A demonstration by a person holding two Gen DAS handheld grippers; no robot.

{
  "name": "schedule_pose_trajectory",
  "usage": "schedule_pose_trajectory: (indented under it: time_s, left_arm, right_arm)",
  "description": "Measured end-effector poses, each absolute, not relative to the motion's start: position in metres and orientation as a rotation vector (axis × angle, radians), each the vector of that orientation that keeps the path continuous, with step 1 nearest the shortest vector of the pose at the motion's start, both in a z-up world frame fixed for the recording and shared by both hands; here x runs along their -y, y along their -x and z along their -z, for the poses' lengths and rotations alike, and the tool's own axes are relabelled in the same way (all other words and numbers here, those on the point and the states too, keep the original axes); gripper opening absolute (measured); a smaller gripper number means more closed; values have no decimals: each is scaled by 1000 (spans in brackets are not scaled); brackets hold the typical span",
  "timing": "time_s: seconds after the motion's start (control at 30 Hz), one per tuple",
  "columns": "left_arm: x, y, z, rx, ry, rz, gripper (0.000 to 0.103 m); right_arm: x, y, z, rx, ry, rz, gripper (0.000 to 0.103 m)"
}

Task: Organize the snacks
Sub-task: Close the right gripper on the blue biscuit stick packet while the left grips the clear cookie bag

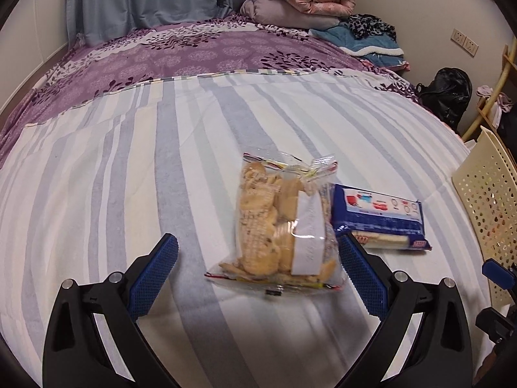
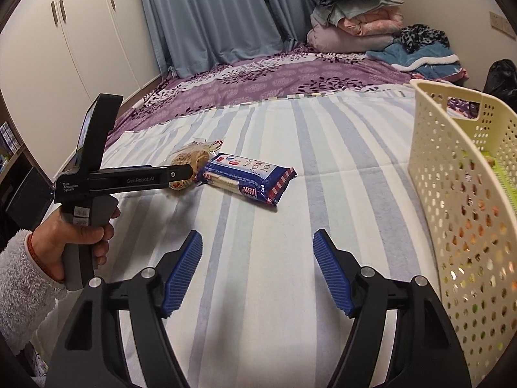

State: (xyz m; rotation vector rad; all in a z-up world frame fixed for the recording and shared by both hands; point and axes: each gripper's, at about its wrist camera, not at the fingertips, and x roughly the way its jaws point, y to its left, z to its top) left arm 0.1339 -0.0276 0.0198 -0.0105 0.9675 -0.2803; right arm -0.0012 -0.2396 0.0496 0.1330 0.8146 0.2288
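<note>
Both tongs carry black arms tipped with blue ribbed pads. Left tongs [image 1: 258, 258] stand spread wide, released, straddling the near end of the clear cracker bag [image 1: 278, 223]; the right-hand pad sits against or just beside the bag's film edge, contact not determinable, and the left-hand pad is well apart from it. Right tongs [image 2: 258, 270] are parted, released, empty, above bare bedsheet.

Clear cracker bag: crinkled transparent zip pouch, white label strip, filled with pale golden ridged crackers. It lies flat on the striped bedsheet [image 1: 129, 168], a soft woven cloth in blue-grey, white and cream bands. Blue biscuit packet [image 1: 381, 223]: glossy rectangular wrapper with a clear window showing pale biscuits, lying touching or just beside the bag's side. Cream basket [image 2: 458, 194]: rigid perforated plastic, curved walls, cut-out handle, standing on the bed near the right tongs, with colourful items visible through its holes.

A hand [image 2: 77, 239] in a fleecy white sleeve grips the left tool's handle.
</note>
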Motion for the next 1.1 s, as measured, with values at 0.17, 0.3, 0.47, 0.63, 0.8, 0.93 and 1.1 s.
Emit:
schedule_pose_trajectory:
  time_s: [0.17,0.3,0.47,0.63,0.8,0.93,1.1]
  left_arm:
    - [24,-139,-14,-980,4,275,101]
    - [18,-139,-10,-991,3,276,101]
    - [13,-140,-9,-997,0,280,101]
    - [11,-140,-8,-999,-1,283,101]
    - [8,-140,-8,-998,-11,283,101]
    - [8,-140,-8,-998,-8,283,101]
    - [8,-140,-9,-995,-7,282,101]
  right_arm:
    - [231,-25,-40,-840,-116,-260,71]
    - [221,-52,-35,-839,-74,-278,71]
    - [207,-91,-32,-840,-21,-320,71]
    - [199,-129,-23,-899,-51,-413,71]
    - [199,-141,-16,-935,-58,-456,71]
    - [191,-127,-16,-952,-4,-498,71]
    - [182,-107,-14,-942,73,-479,71]
